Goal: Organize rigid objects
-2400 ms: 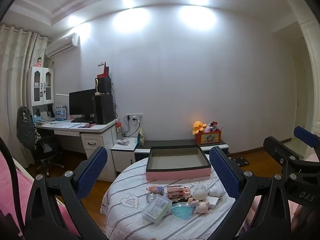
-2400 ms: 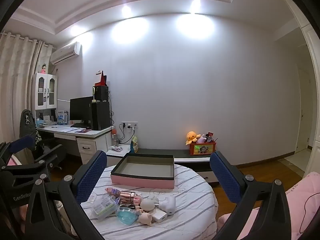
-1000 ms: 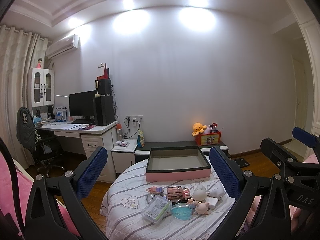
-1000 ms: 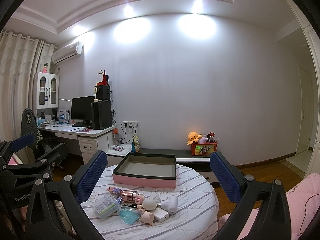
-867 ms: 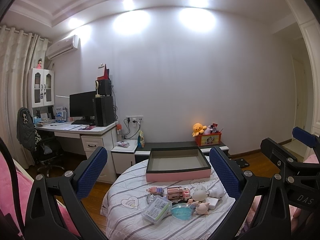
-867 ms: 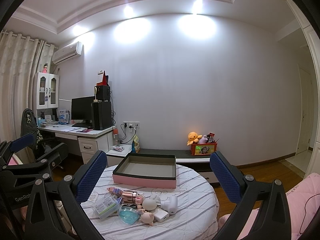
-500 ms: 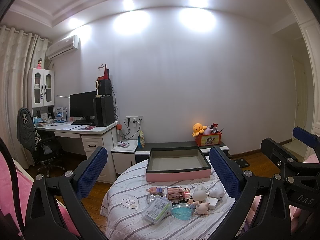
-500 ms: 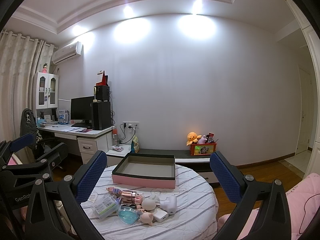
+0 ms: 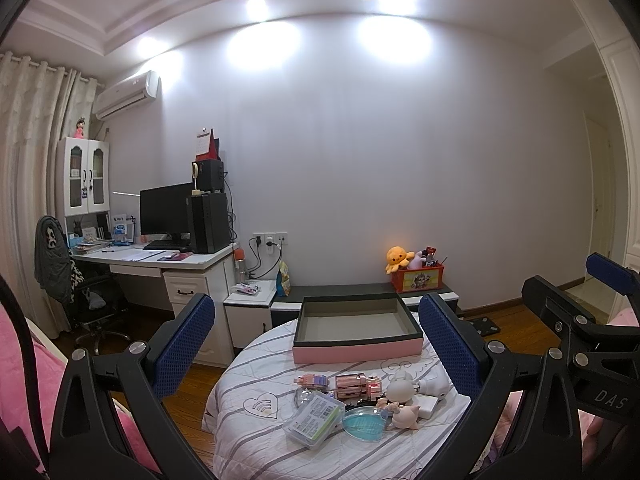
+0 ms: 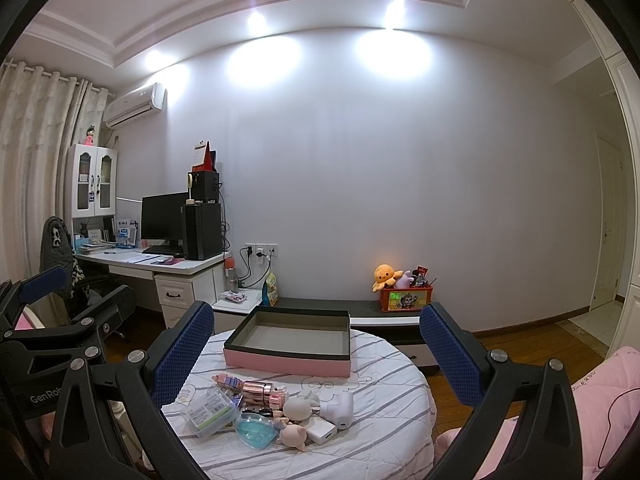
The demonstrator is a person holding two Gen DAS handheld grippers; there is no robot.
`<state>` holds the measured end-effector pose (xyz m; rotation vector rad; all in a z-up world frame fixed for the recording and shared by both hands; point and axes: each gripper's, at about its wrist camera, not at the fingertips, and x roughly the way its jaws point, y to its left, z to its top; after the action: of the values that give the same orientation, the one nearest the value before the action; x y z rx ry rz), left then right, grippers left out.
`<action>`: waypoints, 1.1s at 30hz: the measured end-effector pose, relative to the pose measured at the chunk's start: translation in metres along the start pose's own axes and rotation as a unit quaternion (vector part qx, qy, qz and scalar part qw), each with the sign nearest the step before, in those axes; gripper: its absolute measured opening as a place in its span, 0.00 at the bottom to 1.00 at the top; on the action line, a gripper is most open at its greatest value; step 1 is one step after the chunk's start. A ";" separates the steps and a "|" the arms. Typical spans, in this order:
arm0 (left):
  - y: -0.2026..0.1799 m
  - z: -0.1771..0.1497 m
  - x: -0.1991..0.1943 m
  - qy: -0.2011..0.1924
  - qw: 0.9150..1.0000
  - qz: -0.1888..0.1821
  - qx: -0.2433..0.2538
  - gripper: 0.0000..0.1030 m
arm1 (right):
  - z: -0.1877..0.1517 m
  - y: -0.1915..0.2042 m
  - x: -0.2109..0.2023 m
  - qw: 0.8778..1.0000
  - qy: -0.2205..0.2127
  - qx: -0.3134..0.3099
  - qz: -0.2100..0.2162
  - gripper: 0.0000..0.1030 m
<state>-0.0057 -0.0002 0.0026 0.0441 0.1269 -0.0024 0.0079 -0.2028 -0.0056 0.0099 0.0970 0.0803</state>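
Small rigid objects lie clustered on the near half of a round table with a white, grey-striped quilted cover. Behind the cluster, toward the far edge, sits a shallow rectangular box with pink outer walls and a dark rim, open-topped, interior bare grey.

Cluster, from its left side:
- clear plastic lidded case with a printed label, tilted
- round translucent blue dish, touching the case
- pink toy-brick model, behind the dish
- pale pink pig figurine, just beside the dish
- round pale doll head
- white handheld device with a rounded head
- flat white rectangular block

(Smaller bits under the pile are too tangled to identify.)

Left gripper: blue-padded fingers spread wide, nothing between them, held above and short of the table. In the right wrist view its frame shows at the left edge.

Right gripper: fingers likewise released and wide apart, holding nothing, clear of the objects. Its frame shows at the right edge of the left wrist view.

Background: white desk with black monitor against the wall; red toy bin on a low cabinet.
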 end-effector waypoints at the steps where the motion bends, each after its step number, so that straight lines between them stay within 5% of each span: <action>1: 0.000 0.000 0.000 0.000 1.000 0.000 0.000 1.00 | 0.000 0.000 0.000 1.000 0.000 0.000 0.000 1.00; 33: 0.003 0.000 0.001 -0.002 1.000 0.003 0.000 1.00 | 0.000 0.001 0.000 1.000 -0.001 -0.001 0.002 1.00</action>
<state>-0.0045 0.0025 0.0022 0.0452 0.1223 0.0031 0.0076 -0.2018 -0.0055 0.0089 0.0956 0.0835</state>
